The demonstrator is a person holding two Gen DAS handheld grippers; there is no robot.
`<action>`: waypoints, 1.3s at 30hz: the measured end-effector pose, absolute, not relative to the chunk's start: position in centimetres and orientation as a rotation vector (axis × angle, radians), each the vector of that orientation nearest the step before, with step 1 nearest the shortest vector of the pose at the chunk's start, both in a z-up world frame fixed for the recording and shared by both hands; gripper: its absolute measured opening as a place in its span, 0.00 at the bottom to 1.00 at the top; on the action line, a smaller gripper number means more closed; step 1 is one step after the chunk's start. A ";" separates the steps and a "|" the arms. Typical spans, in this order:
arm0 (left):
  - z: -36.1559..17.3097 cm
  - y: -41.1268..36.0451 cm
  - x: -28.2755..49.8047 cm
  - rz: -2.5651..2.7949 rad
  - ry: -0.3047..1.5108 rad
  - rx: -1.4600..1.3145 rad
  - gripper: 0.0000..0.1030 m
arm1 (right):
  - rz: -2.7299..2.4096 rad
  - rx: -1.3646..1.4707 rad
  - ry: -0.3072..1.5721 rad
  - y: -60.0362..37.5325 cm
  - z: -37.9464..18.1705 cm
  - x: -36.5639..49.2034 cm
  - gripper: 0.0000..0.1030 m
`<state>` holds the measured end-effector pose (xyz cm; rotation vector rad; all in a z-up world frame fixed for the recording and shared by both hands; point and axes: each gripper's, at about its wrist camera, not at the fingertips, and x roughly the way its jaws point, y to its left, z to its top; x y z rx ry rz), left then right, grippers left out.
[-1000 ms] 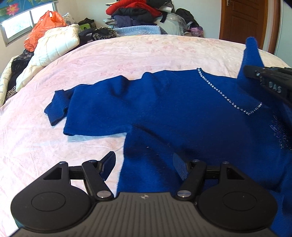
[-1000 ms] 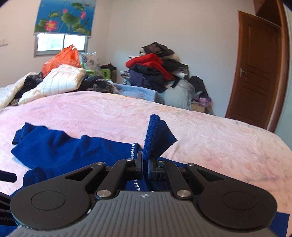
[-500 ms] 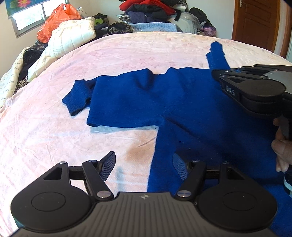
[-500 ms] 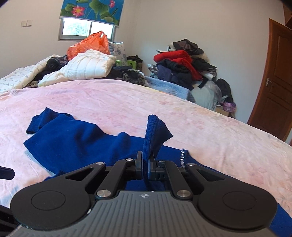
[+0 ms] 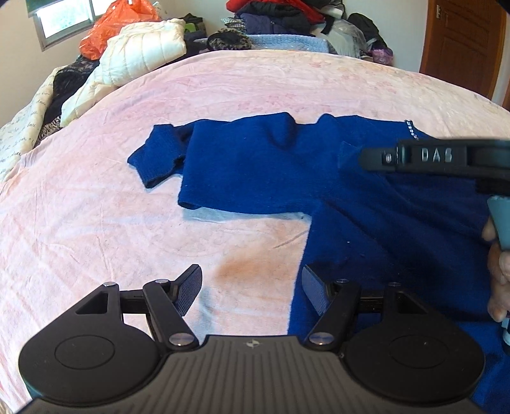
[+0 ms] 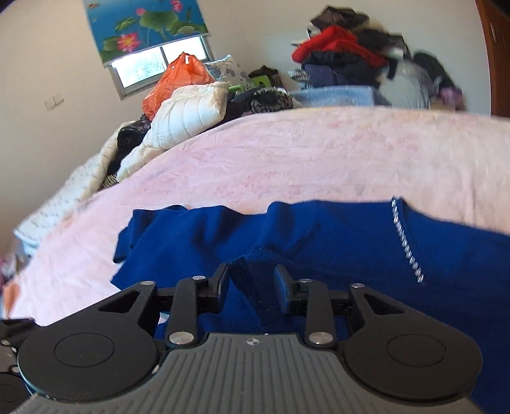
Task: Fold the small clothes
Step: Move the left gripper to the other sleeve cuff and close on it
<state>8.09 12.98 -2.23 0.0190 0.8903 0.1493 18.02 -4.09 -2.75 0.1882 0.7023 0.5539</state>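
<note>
Blue sweater (image 5: 318, 178): spread flat on the pink bed (image 5: 127, 223), rhinestone trim at the neckline. Right gripper (image 6: 251, 283): fingers opening, ribbed sleeve cuff (image 6: 255, 270) loose between them; lettering "DAS" readable on its side. Left gripper (image 5: 251, 286): fingers spread, grasping nothing, over the sweater's edge.

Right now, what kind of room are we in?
Most likely a bedroom. A wide bed with a pink cover fills the view, clothes are piled against the wall, and a window with a flowered blind sits above.
</note>
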 end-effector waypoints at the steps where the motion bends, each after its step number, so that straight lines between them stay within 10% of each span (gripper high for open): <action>1: -2.2 13.2 8.0 0.153 0.887 0.010 0.67 | 0.553 0.167 0.725 -3.7 -3.2 18.1 0.36; 30: -5.4 32.7 16.2 0.147 0.717 -0.975 0.66 | 0.602 -0.279 0.454 0.9 -1.3 4.9 0.73; 35: -6.8 33.3 17.0 0.141 0.742 -1.072 0.11 | 0.601 -0.284 0.467 1.4 -1.7 4.4 0.75; 39: -6.4 33.1 16.4 0.193 0.731 -1.031 0.05 | 0.590 -0.255 0.488 0.9 -2.0 4.6 0.75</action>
